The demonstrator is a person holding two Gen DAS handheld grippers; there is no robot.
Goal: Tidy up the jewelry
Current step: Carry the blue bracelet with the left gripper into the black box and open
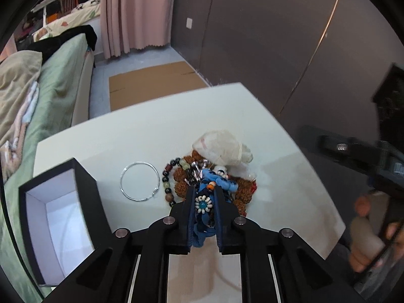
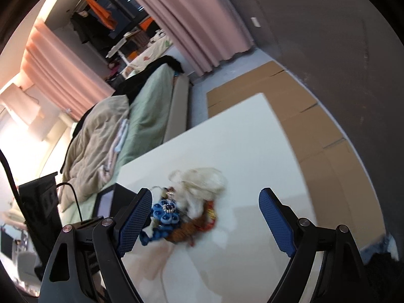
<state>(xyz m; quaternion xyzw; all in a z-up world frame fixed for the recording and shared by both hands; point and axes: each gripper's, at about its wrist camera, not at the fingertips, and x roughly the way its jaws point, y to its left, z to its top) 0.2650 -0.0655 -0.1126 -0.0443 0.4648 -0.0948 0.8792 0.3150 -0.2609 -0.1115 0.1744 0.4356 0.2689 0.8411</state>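
Between my left tongs (image 1: 204, 205), nearly closed, a blue flower ornament (image 1: 202, 203) is pinched, at the jewelry pile (image 1: 214, 174) on the desk (image 1: 141, 131). Right tongs (image 2: 205, 210) stand wide, empty. One silver hoop (image 1: 139, 181) lies beside; one black box (image 1: 58, 217) sits open.

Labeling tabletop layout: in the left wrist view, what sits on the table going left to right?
Open black box → silver hoop → dark bead bracelet → blue flower ornament clamped in the left gripper.
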